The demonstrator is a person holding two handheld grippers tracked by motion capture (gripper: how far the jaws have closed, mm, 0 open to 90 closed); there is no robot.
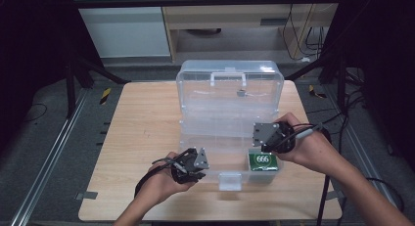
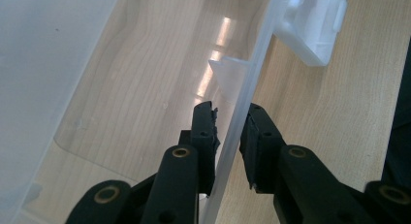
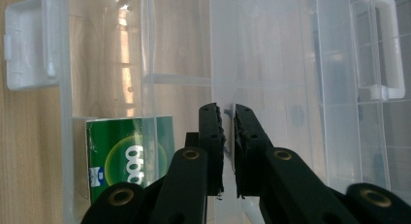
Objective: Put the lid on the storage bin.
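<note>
A green carton (image 1: pixel 263 162) with a white "666" printed on a paler round patch sits in the front right compartment of the clear plastic storage box (image 1: pixel 215 133). In the right gripper view the same carton (image 3: pixel 127 156) shows through the box wall, its digits lying sideways and a small blue mark beneath them too small to read.

The box stands open on the pale wooden table (image 1: pixel 142 128), its lid (image 1: pixel 230 86) raised at the back with a white carrying handle (image 1: pixel 228 77) on top. A white latch (image 1: pixel 230 181) hangs over the front edge, close to the table's near edge. Bare wood lies to the left and right of the box.

The left gripper (image 1: pixel 192 170) is clenched on the box's front wall, one pad inside, one outside (image 2: pixel 231 136). The right gripper (image 1: pixel 268 140) has its jaws nearly together, pinching a thin clear wall (image 3: pixel 229 132) near the box's middle; which part that wall belongs to is hard to make out through the layered transparent plastic.
</note>
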